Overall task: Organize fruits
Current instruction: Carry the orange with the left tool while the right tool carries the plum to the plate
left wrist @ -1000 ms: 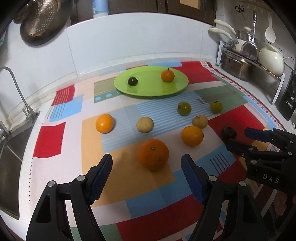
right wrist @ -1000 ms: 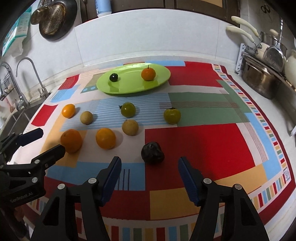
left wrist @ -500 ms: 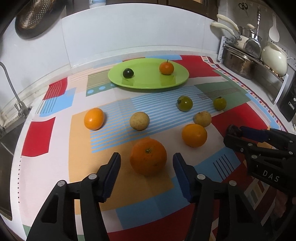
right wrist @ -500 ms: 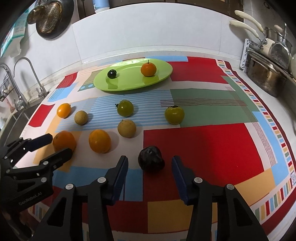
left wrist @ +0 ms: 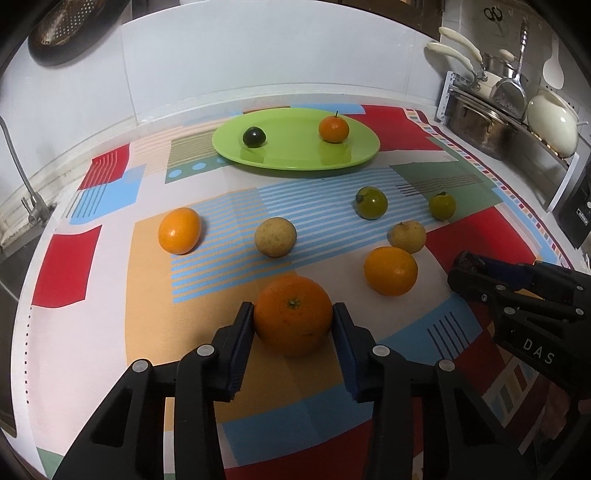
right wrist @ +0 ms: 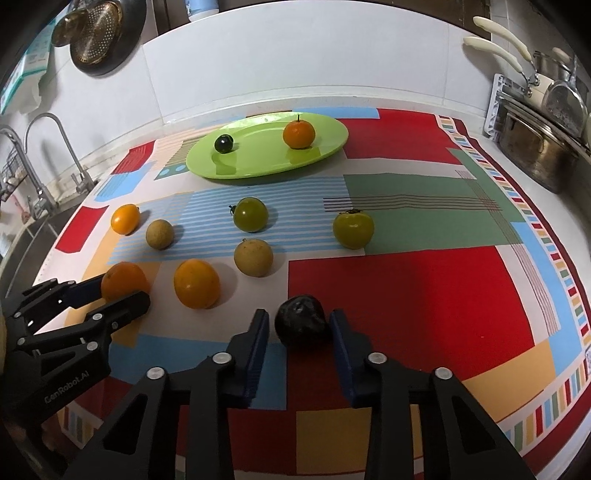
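Two fruits on green plate [left wrist: 295, 157]: small orange [left wrist: 333, 129], dark ball [left wrist: 254, 137]; jaws just closing, pinching big orange [left wrist: 293, 314] and dark fruit [right wrist: 301, 319].

The left gripper [left wrist: 293, 319] has just been closing its blue fingers [left wrist: 242, 343] on a large orange [left wrist: 293, 314], whose flanks lie hidden behind the pads; in the right wrist view that same orange [right wrist: 123, 278] is half covered by the left gripper's finger. The dark fruit [right wrist: 301, 319] sits between the right gripper [right wrist: 299, 332] fingers, which have also just been closing, though a sliver of gap on its left leaves contact unclear; in the left wrist view only its tip [left wrist: 467, 260] shows. A colander [left wrist: 70, 27] is cut off by the top edge; the sink [right wrist: 26, 236] by the left edge.
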Demonstrator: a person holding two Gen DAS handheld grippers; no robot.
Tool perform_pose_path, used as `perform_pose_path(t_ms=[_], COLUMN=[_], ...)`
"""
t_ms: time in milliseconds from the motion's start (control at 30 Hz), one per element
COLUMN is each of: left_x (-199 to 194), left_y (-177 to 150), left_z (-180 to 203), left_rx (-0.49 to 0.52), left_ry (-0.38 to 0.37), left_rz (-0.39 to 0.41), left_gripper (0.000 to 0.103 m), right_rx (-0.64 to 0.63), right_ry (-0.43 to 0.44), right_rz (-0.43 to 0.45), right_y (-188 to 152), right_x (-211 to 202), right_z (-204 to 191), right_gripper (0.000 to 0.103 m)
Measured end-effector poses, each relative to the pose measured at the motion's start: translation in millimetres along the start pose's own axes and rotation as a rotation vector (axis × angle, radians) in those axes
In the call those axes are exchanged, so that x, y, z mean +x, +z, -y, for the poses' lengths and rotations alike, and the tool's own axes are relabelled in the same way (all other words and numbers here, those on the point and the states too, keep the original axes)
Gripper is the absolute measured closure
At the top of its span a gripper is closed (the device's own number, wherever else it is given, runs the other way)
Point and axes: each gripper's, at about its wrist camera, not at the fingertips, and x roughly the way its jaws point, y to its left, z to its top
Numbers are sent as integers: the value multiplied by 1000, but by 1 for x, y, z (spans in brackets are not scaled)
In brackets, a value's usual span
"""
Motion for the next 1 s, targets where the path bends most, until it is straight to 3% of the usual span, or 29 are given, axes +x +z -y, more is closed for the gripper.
perform_pose_path(t_ms=[233, 1000], left_x=[-7, -83], left_y=[1, 26], left_z=[2, -3], left_rx=[15, 11], left_ry=[-11, -27], left_rz=[8, 157], left_gripper=[62, 62], right_rx=[-6, -71], right_ry=[20, 85], right_rz=[12, 149], right_y=[-1, 26], right_x=[-7, -71], right_z=[-5, -34], right_gripper=[72, 72])
